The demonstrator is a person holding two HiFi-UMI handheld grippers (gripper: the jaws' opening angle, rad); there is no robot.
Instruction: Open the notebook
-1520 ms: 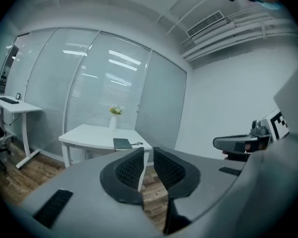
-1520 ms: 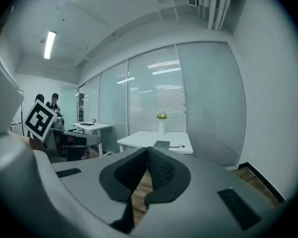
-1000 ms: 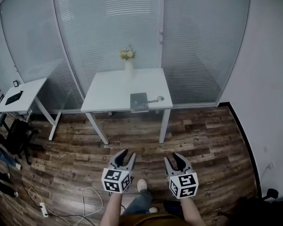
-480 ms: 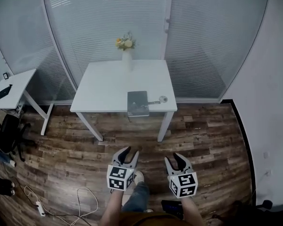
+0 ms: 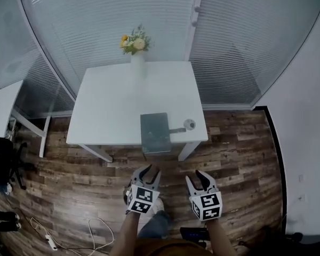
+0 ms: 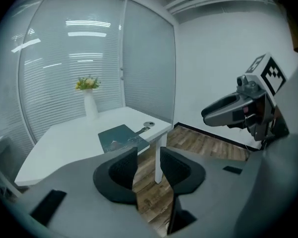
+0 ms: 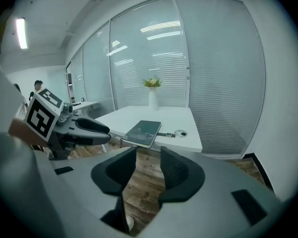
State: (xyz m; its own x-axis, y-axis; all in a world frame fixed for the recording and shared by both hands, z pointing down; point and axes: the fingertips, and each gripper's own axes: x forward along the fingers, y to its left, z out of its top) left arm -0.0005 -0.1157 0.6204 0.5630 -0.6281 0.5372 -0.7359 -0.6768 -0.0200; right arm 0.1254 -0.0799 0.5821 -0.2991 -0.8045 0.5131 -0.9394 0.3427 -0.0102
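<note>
Awaiting opening: notebook [image 5: 155, 132] shut, flat at near edge of surface [image 5: 112, 105], untouched | left gripper [image 5: 148, 170]: fingers apart, empty | right gripper [image 5: 194, 176]: fingers have just been opening, apart, empty | both well short of surface | left to do: reach, lift cover

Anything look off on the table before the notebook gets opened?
One thing: the closed notebook sticks out past the table's near edge, so it's partly unsupported. The vase stands upright; nothing spilled or damaged that I can see.
</note>
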